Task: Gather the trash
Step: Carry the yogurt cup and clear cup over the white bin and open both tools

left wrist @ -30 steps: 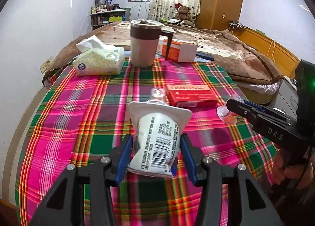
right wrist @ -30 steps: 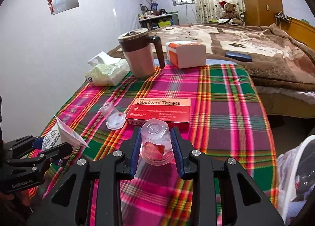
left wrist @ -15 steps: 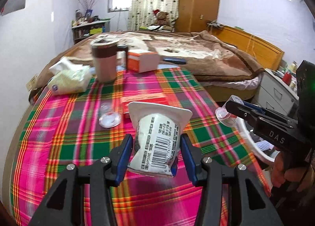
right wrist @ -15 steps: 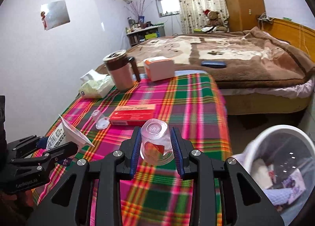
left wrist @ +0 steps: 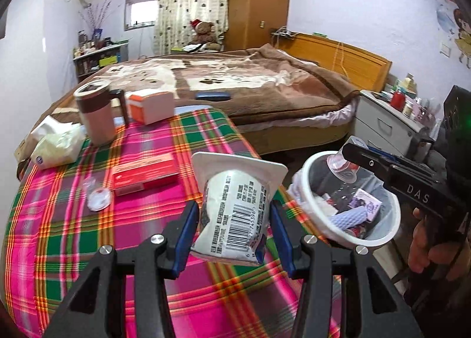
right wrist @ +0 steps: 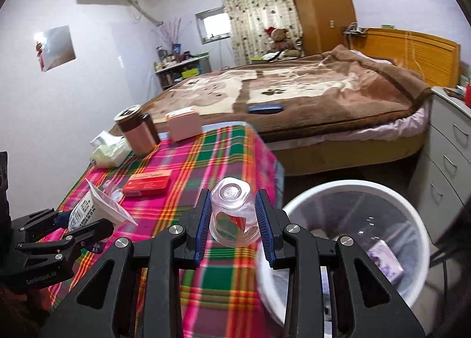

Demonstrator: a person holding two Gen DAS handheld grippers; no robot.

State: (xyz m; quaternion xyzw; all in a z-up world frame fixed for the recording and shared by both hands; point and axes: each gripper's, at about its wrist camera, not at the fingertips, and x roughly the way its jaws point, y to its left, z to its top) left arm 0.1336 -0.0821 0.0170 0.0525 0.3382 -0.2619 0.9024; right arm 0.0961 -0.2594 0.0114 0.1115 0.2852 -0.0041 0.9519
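Observation:
My left gripper (left wrist: pixel 234 229) is shut on a white yogurt cup (left wrist: pixel 237 208) with a barcode, carried upside down above the plaid table's right side. My right gripper (right wrist: pixel 234 220) is shut on a clear plastic jelly cup (right wrist: pixel 232 215), also upside down, at the table's edge. A white trash bin (right wrist: pixel 385 195) stands on the floor just right of the table, with wrappers and a purple box inside. In the left wrist view the right gripper (left wrist: pixel 346 161) holds the jelly cup (left wrist: pixel 343 165) over the bin (left wrist: pixel 319 221). The left gripper (right wrist: pixel 79 220) with its yogurt cup (right wrist: pixel 88 208) shows at the left of the right wrist view.
On the plaid tablecloth (left wrist: pixel 73 235) lie another clear cup (left wrist: pixel 95 195), a red tablet box (left wrist: pixel 144 173), a tissue pack (left wrist: pixel 57 143), a brown mug (left wrist: pixel 95 111) and an orange-white box (left wrist: pixel 151 106). A bed (left wrist: pixel 250 81) stands behind, white drawers (right wrist: pixel 447 155) to the right.
Both grippers have swung right with their cups still held. The table has slid left in both views and the trash bin has come into full view under the right gripper.

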